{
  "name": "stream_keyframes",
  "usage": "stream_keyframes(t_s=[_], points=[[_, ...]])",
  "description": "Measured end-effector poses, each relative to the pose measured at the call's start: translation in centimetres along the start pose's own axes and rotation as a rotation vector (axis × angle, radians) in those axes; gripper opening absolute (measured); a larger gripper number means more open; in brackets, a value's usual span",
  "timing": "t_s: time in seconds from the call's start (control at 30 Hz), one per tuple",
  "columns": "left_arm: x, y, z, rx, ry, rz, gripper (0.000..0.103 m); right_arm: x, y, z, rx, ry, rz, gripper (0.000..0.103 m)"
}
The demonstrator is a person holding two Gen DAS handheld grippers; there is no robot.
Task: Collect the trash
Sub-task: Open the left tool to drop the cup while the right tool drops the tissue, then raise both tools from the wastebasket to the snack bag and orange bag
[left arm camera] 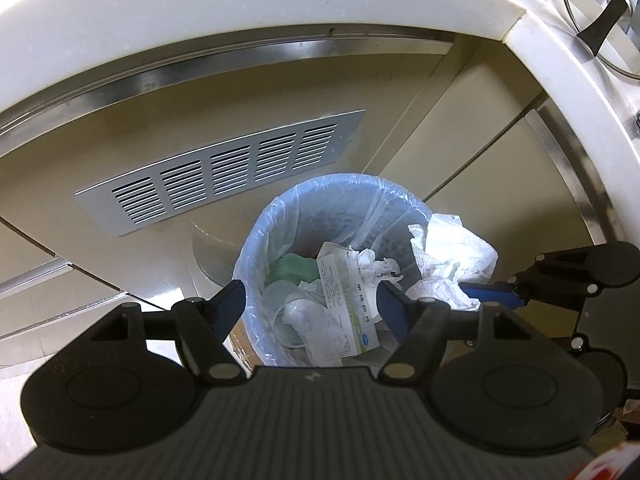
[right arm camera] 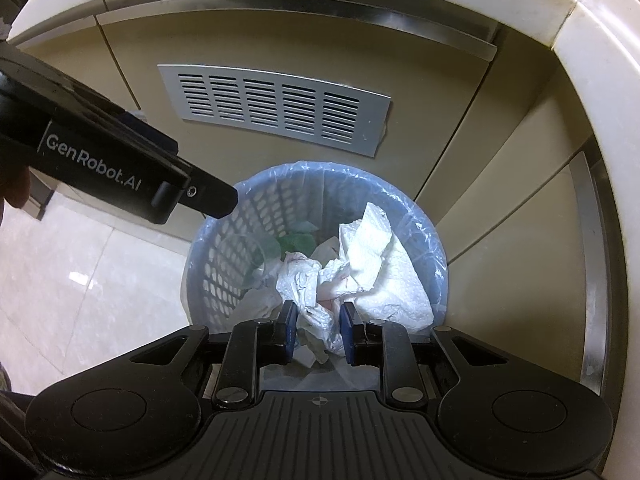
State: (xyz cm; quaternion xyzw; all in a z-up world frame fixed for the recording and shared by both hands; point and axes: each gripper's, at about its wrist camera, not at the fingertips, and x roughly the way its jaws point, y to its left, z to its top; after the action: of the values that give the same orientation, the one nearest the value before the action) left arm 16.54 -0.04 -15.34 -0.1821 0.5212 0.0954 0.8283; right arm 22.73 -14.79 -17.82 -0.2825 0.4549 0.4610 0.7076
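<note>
Right tongs (right arm camera: 318, 334) over the near rim of the bin, pads part-closed around a crumpled white tissue wad (right arm camera: 320, 328) that hangs between them; tissue touches both pads, so it reads as pinched, not yet dropped. In the left wrist view the same wad (left arm camera: 452, 256) bulges above the bin's right edge with a blue pad of the right tongs at it. Left tongs (left arm camera: 310, 300) spread wide, holding nothing, hovering above the bin's near side.

Just past the tongs: blue lattice wastebasket (right arm camera: 224, 264) with clear liner, standing on the floor against the cabinet. Already inside: large white paper towel (right arm camera: 380, 256), a small printed carton (left arm camera: 344, 300), something green (left arm camera: 292, 270) deep down, clear plastic scraps. Bin looks about half full or more.

Farther: cabinet door with metal vent grille (right arm camera: 276, 106); white table edge (left arm camera: 280, 4) above, glass pot lid (left arm camera: 600, 20) on it at far right.

Judgement: mostly done, several pieces already binned; left is releasing this wad. Can't tell if more trash remains elsewhere, none visible on the floor here
</note>
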Motion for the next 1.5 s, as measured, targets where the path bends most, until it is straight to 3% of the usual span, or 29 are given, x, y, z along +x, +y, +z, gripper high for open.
stream_keyframes(t_s=[0.17, 0.23, 0.27, 1.0, 1.27, 1.5], points=[[-0.2, 0.1, 0.0, -0.002, -0.001, 0.003, 0.069, 0.0, -0.1, 0.1, 0.017, -0.014, 0.006, 0.027], [-0.2, 0.3, 0.0, -0.004, -0.001, 0.005, 0.069, 0.1, -0.1, 0.2, 0.033, -0.014, 0.008, 0.062], [-0.2, 0.3, -0.1, -0.006, 0.0, 0.005, 0.069, 0.0, -0.2, 0.1, 0.041, -0.021, 0.009, 0.066], [-2.1, 0.3, -0.3, -0.001, -0.048, -0.002, 0.069, -1.5, 0.3, 0.3, 0.032, -0.047, -0.01, 0.066], [-4.9, 0.3, 0.3, -0.007, -0.105, -0.034, 0.069, -5.2, 0.4, 1.2, 0.047, -0.142, -0.01, 0.066], [-8.1, -0.7, 1.3, 0.017, -0.172, -0.059, 0.069, -10.6, 0.0, 2.1, 0.054, -0.314, 0.002, 0.066]])
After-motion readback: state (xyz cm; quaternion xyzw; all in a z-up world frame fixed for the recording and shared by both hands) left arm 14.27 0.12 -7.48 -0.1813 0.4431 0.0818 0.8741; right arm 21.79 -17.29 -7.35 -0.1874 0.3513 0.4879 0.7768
